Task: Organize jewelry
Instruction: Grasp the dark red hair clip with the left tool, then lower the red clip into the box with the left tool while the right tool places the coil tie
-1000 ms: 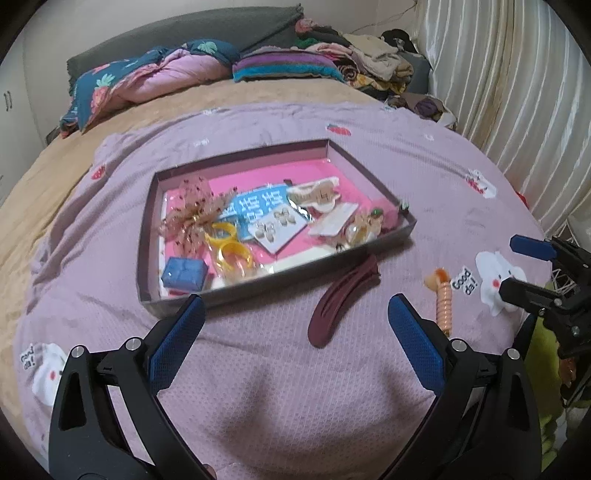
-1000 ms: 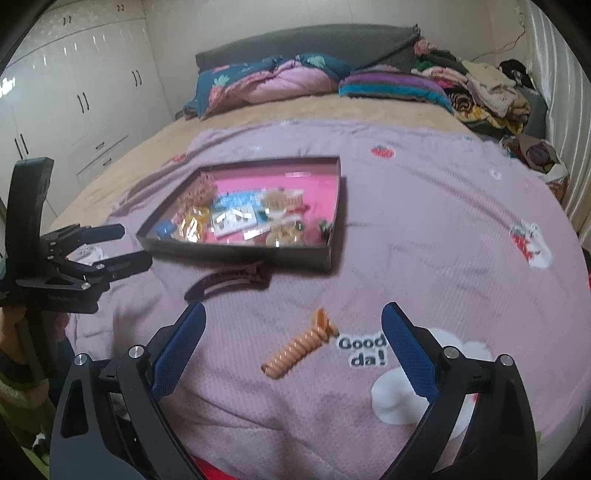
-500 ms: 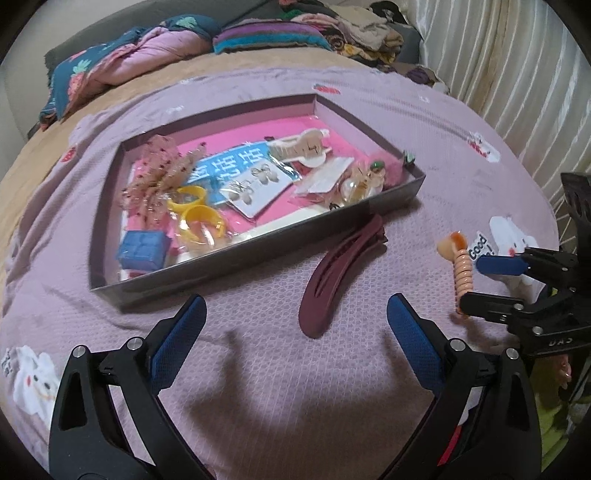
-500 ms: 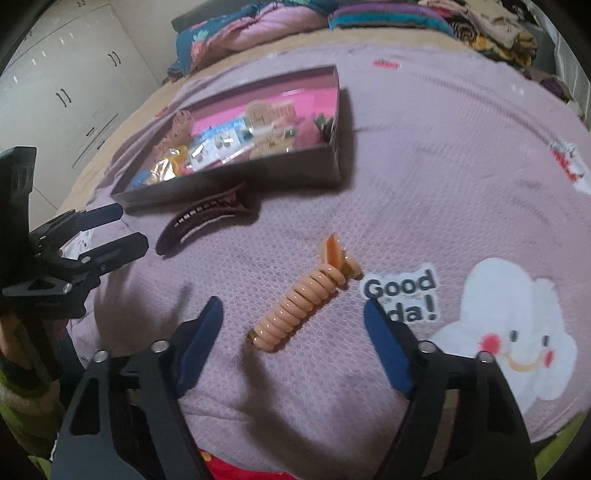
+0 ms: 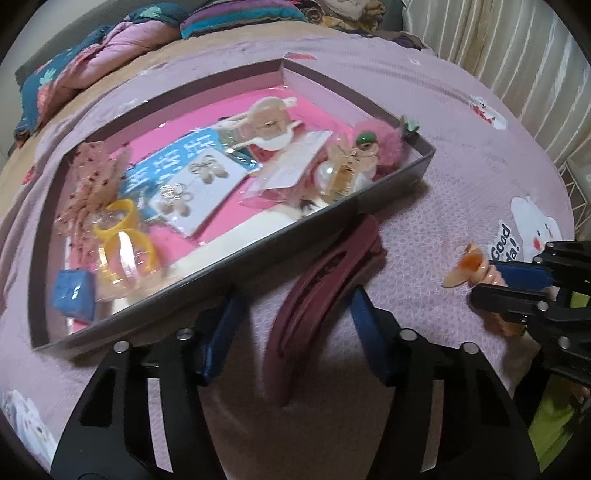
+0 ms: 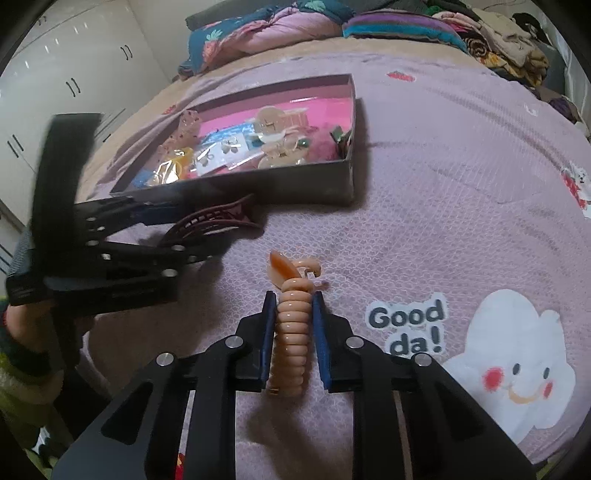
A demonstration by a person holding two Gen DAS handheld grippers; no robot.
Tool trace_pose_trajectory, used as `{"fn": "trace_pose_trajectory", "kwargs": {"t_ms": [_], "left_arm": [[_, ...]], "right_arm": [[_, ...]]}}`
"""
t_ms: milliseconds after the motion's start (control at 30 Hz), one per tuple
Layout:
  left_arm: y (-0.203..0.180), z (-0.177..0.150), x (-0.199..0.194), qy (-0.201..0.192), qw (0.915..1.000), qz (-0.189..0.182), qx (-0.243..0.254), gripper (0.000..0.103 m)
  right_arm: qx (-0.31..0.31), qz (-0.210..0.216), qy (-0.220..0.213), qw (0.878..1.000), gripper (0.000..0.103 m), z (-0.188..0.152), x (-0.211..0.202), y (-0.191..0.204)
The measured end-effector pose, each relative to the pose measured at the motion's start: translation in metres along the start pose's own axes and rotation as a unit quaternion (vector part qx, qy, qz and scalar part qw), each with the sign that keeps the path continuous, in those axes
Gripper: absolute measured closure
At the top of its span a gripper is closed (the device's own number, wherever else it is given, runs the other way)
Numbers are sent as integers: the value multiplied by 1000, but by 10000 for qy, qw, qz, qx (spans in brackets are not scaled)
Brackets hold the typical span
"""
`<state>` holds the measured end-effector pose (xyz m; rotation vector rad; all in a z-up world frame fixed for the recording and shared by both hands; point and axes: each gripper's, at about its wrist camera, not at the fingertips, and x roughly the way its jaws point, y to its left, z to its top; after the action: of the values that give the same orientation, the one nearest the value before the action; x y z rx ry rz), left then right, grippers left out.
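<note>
A dark tray [image 5: 391,177] with a pink floor holds several hair clips, earring cards and bangles; it also shows in the right wrist view [image 6: 343,173]. A maroon hair clip [image 5: 314,295] lies on the bedspread in front of the tray, between the pads of my left gripper [image 5: 295,306], which is open around it. The clip shows in the right wrist view [image 6: 210,225] beside the left gripper [image 6: 166,229]. My right gripper [image 6: 293,299] is shut on an orange spiral hair tie [image 6: 291,332], which lies on the bedspread. The tie [image 5: 469,267] and right gripper [image 5: 509,284] show at the right of the left wrist view.
The purple bedspread [image 6: 461,184] has a cloud print with "Good da!" [image 6: 406,325] right of the hair tie. Pillows and folded clothes [image 6: 332,26] lie at the bed's far end. White wardrobes [image 6: 74,74] stand left, a curtain [image 5: 517,55] right.
Both grippers moved forward and down. The left narrowed around the maroon clip. The right closed onto the orange spiral tie.
</note>
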<state>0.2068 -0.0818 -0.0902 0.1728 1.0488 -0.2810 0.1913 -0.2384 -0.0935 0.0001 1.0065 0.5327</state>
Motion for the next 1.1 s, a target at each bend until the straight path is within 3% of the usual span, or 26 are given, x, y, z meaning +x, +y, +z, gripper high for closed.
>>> {"fn": "trace_pose_trajectory", "kwargs": {"t_ms": [100, 300, 600, 867, 1100], "left_arm": [[-7, 3, -1, -44, 9999, 6, 133, 78], [-11, 3, -6, -44, 9997, -165, 157, 89], [-7, -4, -34, -286, 9987, -410, -80, 97], [14, -13, -67, -558, 9964, -436, -469, 97], [44, -19, -97, -844, 9932, -241, -771, 97]], "right_arm": [[42, 5, -53, 10000, 84, 0, -5, -3], [203, 10, -183, 9996, 84, 0, -18, -12], [188, 44, -366, 9991, 84, 5, -33, -10], [61, 80, -439, 9990, 84, 8, -39, 2], [-166, 170, -567, 9981, 84, 22, -47, 22]]}}
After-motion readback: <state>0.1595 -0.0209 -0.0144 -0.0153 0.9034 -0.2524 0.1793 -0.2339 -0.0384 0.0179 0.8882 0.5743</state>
